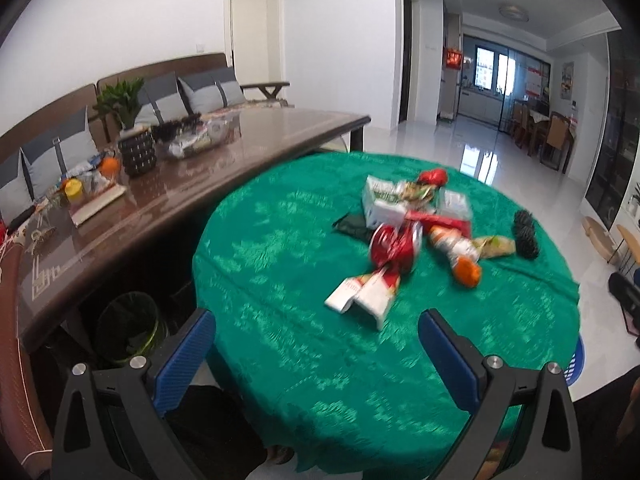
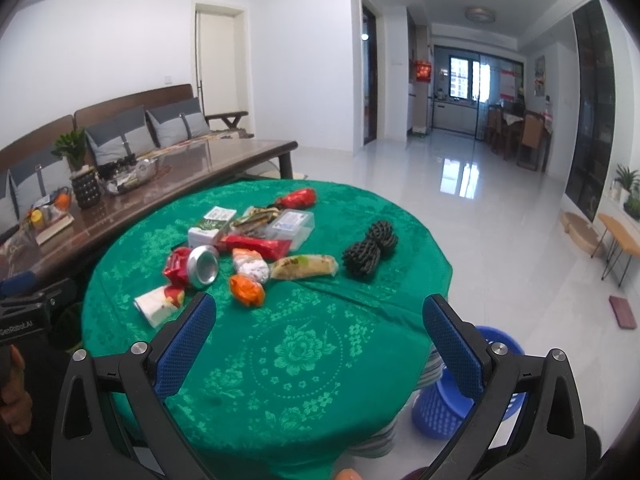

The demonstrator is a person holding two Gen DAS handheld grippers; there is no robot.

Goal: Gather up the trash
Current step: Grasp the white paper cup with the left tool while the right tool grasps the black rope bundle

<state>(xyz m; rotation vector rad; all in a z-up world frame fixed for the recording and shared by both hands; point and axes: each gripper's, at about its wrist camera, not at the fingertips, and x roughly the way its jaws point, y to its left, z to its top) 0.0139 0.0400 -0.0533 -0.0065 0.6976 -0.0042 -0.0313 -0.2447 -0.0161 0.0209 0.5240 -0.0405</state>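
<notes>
Right wrist view has my right claw [image 2: 318, 322] spread wide with nothing between its blue pads, hanging over the near part of the round counter [image 2: 304, 392] in its green floral cloth. My left claw [image 1: 316, 338] is just as wide apart and just as bare, over the near edge of the same counter.

All the trash sits in one heap beyond the cloth's big flower. A crushed silver can [image 2: 203, 267] lies on its side against a red wrapper [image 2: 178, 266]. Nearer me than the can is a white and red carton scrap [image 2: 158, 305], just beside my right claw's left pad. Right of the can lie an orange wrapper [image 2: 247, 290], a yellowish snack packet [image 2: 305, 267] and a long red packet [image 2: 256, 245]. Behind the can are a green and white box [image 2: 211, 222] and a clear plastic tub [image 2: 291, 225]. Two black foam nets [image 2: 370, 249] sit apart, right of the heap.

A blue slatted basket [image 2: 456, 400] stands on the floor under the counter's right edge. Left wrist view shows a dark bin [image 1: 127, 326] with a black liner on the floor, left of the counter, beneath the long brown coffee table [image 1: 224, 168].
</notes>
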